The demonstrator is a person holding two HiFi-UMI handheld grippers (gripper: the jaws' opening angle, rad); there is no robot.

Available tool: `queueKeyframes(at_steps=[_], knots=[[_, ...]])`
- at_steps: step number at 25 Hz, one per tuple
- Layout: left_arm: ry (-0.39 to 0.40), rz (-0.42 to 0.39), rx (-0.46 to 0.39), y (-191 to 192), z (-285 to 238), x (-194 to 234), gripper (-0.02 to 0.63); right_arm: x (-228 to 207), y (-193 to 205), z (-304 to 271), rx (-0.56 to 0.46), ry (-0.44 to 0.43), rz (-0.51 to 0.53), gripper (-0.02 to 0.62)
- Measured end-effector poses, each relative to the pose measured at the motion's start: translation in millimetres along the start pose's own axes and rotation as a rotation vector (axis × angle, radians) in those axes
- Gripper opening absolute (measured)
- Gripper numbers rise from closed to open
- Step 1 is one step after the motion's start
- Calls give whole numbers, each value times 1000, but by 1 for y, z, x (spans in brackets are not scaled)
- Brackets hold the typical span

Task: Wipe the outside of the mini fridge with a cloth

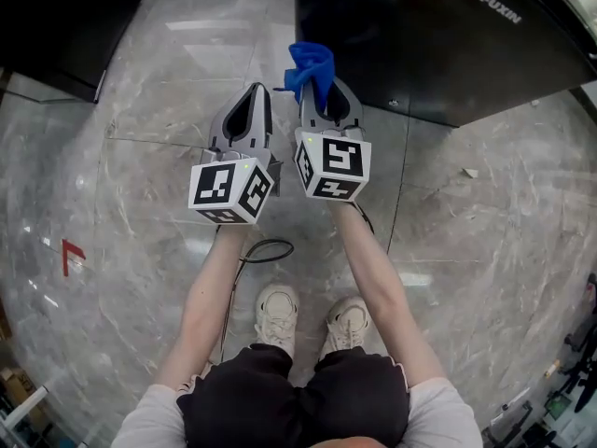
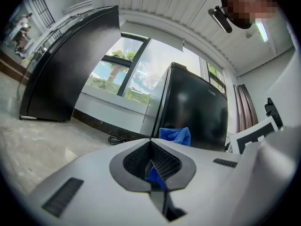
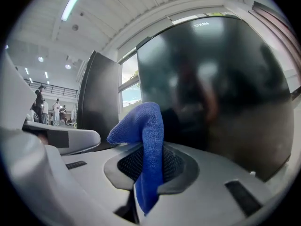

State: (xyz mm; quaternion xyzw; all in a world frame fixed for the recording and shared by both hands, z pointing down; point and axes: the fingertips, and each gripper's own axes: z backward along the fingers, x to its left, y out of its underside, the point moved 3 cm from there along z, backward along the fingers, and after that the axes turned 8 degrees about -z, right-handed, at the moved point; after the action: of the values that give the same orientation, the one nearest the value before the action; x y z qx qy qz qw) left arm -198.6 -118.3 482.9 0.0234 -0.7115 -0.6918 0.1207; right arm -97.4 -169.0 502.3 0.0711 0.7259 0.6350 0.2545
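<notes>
Black shorts and 2 white shoes [image 1: 277, 311] sit lowest in the head view, with bare forearms reaching up to both tools. There the left gripper [image 1: 254, 96] is closed, beside the right gripper [image 1: 323, 93], which pinches a blue cloth [image 1: 312, 65] at the fridge [image 1: 438, 35] edge — contact unclear. Left gripper view: jaws meet at the tips; a blue sliver shows between the pads, source unclear. Right gripper view: jaws clamp the cloth [image 3: 141, 121] — black fridge [image 3: 225, 88] just beyond
</notes>
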Motion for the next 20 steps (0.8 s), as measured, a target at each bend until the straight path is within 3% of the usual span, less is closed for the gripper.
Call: queueKeyframes(at_steps=[9, 20], knots=[[-23, 20, 39, 21, -12, 13, 5, -9, 7, -25, -15, 7, -26, 81], [89, 5, 49, 29, -31, -60, 5, -86, -20, 32, -56, 113, 4, 81]])
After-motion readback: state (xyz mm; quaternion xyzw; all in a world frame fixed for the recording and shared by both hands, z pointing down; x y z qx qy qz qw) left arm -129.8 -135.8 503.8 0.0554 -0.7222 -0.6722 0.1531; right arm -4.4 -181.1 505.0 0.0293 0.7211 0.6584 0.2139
